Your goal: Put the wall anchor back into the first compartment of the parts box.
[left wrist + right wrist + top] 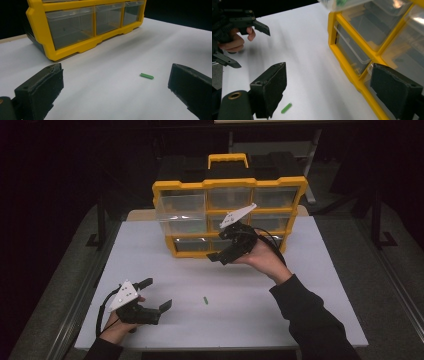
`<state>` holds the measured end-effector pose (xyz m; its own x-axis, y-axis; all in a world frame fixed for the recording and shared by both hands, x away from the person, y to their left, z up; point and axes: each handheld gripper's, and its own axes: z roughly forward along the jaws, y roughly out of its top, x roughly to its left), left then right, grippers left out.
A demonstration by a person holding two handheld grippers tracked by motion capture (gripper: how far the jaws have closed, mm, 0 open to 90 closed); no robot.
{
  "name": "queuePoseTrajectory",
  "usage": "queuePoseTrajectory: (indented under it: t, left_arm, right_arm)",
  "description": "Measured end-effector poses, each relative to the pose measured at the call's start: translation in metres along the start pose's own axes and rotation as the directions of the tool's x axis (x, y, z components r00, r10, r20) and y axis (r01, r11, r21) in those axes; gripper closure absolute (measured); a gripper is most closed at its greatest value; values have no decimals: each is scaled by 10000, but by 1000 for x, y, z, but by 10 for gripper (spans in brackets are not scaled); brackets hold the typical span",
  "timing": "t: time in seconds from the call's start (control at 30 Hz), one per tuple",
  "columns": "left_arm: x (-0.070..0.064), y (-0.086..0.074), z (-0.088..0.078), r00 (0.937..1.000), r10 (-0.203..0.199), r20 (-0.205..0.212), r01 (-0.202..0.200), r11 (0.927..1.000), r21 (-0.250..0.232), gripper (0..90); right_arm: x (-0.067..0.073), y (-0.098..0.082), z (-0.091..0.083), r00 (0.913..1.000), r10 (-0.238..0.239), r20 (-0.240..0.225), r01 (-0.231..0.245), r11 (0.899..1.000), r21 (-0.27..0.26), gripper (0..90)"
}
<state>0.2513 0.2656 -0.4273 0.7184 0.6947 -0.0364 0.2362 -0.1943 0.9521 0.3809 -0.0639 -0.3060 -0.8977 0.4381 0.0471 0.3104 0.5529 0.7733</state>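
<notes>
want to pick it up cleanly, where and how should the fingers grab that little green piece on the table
The green piece is a thin, flat bar lying alone on the white table. Come straight down from above and pinch across its narrow width at mid-length, long sides facing the fingers.

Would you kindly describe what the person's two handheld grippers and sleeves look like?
Both the left gripper and right gripper are black, with blocky jaws faced in dark pads, a pale three-cornered plate on top and a trailing black cable. The sleeves are dark.
</notes>
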Motion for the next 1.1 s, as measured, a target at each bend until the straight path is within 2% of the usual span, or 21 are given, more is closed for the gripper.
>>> queuePoseTrajectory:
  t: [0.23, 0.47, 0.57, 0.73, 0.87, 0.93, 1.1]
  left_arm:
    - [1, 0, 0, 10000, 15, 20, -15, 10000, -41, 0]
    - [1, -1, 0, 10000, -24, 9, 24, 10000, -18, 0]
    - [1, -1, 0, 10000, -13, 14, 13, 10000, -27, 0]
    - [2, -1, 0, 10000, -4, 13, 4, 10000, -27, 0]
    - [2, -1, 0, 10000, 34, 0, -34, 10000, -47, 0]
    - [1, -1, -1, 10000, 9, 4, -9, 10000, -18, 0]
    - [1, -1, -1, 9999, 111, 18, -111, 9999, 11, 0]
  right_arm:
    - [6, -12, 10, 9999, -102, -20, 103, 9998, 154, 134]
    - [11, -25, 20, 9996, 242, -149, -241, 9997, 90, 133]
    - [12, -32, 25, 9994, 249, -236, -245, 9995, 196, 132]
    - [18, -42, 34, 9979, 536, -355, -525, 9981, 326, 133]
    - [21, -49, 41, 9984, 446, -343, -428, 9978, 512, 133]
    - [24, -52, 43, 9974, 631, -362, -614, 9971, 456, 135]
    - [28, -62, 53, 9974, 551, -454, -516, 9958, 755, 135]
